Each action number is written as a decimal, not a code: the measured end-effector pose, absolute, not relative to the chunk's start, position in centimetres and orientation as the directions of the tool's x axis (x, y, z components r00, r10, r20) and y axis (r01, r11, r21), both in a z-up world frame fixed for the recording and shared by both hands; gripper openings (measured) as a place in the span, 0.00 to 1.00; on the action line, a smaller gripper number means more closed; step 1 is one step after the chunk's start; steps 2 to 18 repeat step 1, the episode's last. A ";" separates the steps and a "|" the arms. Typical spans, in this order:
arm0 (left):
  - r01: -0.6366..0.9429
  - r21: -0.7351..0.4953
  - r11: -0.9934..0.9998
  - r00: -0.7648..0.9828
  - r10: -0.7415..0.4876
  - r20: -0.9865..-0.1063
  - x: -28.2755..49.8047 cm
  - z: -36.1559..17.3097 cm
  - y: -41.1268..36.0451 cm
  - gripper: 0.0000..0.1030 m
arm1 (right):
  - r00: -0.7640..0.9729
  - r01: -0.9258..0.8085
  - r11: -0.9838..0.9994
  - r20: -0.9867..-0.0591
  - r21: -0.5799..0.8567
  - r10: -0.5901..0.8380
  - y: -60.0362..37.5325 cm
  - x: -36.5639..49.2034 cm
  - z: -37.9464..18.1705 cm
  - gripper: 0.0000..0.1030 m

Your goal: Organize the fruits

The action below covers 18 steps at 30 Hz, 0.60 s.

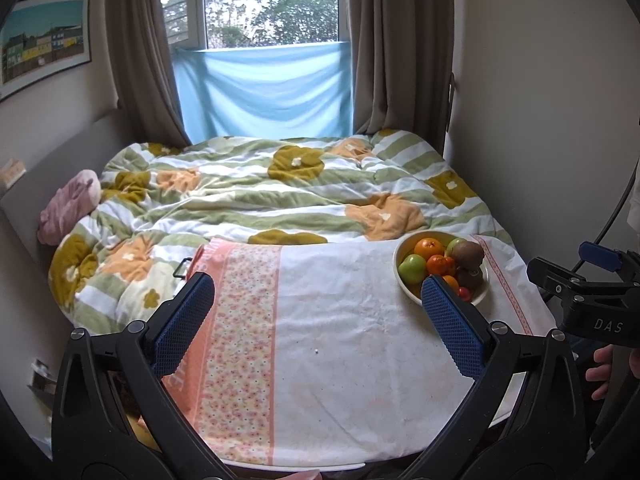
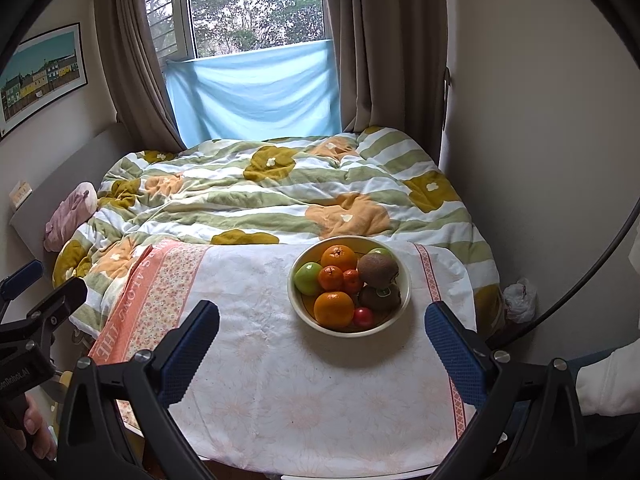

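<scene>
Nearest the lens, the right hand-held gripper sits low over the front of the desk, its blue fingers spread wide with nothing between them. It's level and aimed straight ahead, and the bowl lies dead centre in the gap beyond the fingertips, a fair line for a reach. A white sleeve shows at the right edge.

Over on the other side, the left hand-held gripper is just as wide open and just as empty, held level above the cloth, with the bowl off past its right finger. So the right one looks better placed for the fruit.

Now the fruit itself: it's all heaped in that one cream bowl near the desk's far right. Two oranges, two small tangerines, green apples, two kiwis stacked at the right, and a small red fruit at the front rim. Piled like that, the kiwis would likely roll if disturbed.

Nothing lies loose on the cloth. That fits either fruit gathered in, or fruit waiting to be sorted out; I can't tell which.

Beyond, a bed with a flowered quilt, then curtains and the window.
</scene>
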<state>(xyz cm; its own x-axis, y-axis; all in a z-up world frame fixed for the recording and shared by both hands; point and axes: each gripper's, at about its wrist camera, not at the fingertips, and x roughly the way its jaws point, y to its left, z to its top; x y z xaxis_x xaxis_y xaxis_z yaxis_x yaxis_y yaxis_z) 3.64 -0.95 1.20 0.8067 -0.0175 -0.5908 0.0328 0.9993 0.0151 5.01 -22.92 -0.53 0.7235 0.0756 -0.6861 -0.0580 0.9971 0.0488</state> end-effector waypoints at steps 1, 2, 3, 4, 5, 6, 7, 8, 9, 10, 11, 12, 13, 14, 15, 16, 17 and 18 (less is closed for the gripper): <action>0.031 0.015 0.999 0.807 -0.016 -0.590 3.7 1.2 -0.9 1.00 | 0.724 -0.058 0.997 -0.685 0.048 0.075 -23.0 5.0 -0.5 1.00; 0.031 0.015 0.999 0.807 -0.016 -0.590 3.7 1.2 -0.9 1.00 | 0.724 -0.058 0.997 -0.685 0.048 0.075 -23.0 5.0 -0.5 1.00; 0.031 0.015 0.999 0.807 -0.016 -0.590 3.7 1.2 -0.9 1.00 | 0.724 -0.058 0.997 -0.685 0.048 0.075 -23.0 5.0 -0.5 1.00; 0.031 0.015 0.999 0.807 -0.016 -0.590 3.7 1.2 -0.9 1.00 | 0.724 -0.058 0.997 -0.685 0.048 0.075 -23.0 5.0 -0.5 1.00; 0.031 0.015 0.999 0.807 -0.016 -0.590 3.7 1.2 -0.9 1.00 | 0.724 -0.058 0.997 -0.685 0.048 0.075 -23.0 5.0 -0.5 1.00; 0.031 0.015 0.999 0.807 -0.016 -0.590 3.7 1.2 -0.9 1.00 | 0.724 -0.058 0.997 -0.685 0.048 0.075 -23.0 5.0 -0.5 1.00; 0.031 0.015 0.999 0.807 -0.016 -0.590 3.7 1.2 -0.9 1.00 | 0.724 -0.058 0.997 -0.685 0.048 0.075 -23.0 5.0 -0.5 1.00; 0.031 0.015 0.999 0.807 -0.016 -0.590 3.7 1.2 -0.9 1.00 | 0.724 -0.058 0.997 -0.685 0.048 0.075 -23.0 5.0 -0.5 1.00; 0.031 0.015 0.999 0.807 -0.016 -0.590 3.7 1.2 -0.9 1.00 | 0.724 -0.058 0.997 -0.685 0.048 0.075 -23.0 5.0 -0.5 1.00; 0.031 0.015 0.999 0.807 -0.016 -0.590 3.7 1.2 -0.9 1.00 | 0.724 -0.058 0.997 -0.685 0.048 0.075 -23.0 5.0 -0.5 1.00; 0.031 0.015 0.999 0.807 -0.016 -0.590 3.7 1.2 -0.9 1.00 | 0.724 -0.058 0.997 -0.685 0.048 0.075 -23.0 5.0 -0.5 1.00; 0.031 0.015 0.999 0.807 -0.016 -0.590 3.7 1.2 -0.9 1.00 | 0.724 -0.058 0.997 -0.685 0.048 0.075 -23.0 5.0 -0.5 1.00; 0.031 0.015 0.999 0.807 -0.016 -0.590 3.7 1.2 -0.9 1.00 | 0.724 -0.058 0.997 -0.685 0.048 0.075 -23.0 5.0 -0.5 1.00; 0.031 0.015 0.999 0.807 -0.016 -0.590 3.7 1.2 -0.9 1.00 | 0.724 -0.058 0.997 -0.685 0.048 0.075 -23.0 5.0 -0.5 1.00; 0.031 0.015 0.999 0.807 -0.016 -0.590 3.7 1.2 -0.9 1.00 | 0.724 -0.058 0.997 -0.685 0.048 0.075 -23.0 5.0 -0.5 1.00; 0.031 0.015 0.999 0.807 -0.016 -0.590 3.7 1.2 -0.9 1.00 | 0.724 -0.058 0.997 -0.685 0.048 0.075 -23.0 5.0 -0.5 1.00; 0.031 0.015 0.999 0.807 -0.016 -0.590 3.7 1.2 -0.9 1.00 | 0.724 -0.058 0.997 -0.685 0.048 0.075 -23.0 5.0 -0.5 1.00; 0.031 0.015 0.999 0.807 -0.016 -0.590 3.7 1.2 -0.9 1.00 | 0.724 -0.058 0.997 -0.685 0.048 0.075 -23.0 5.0 -0.5 1.00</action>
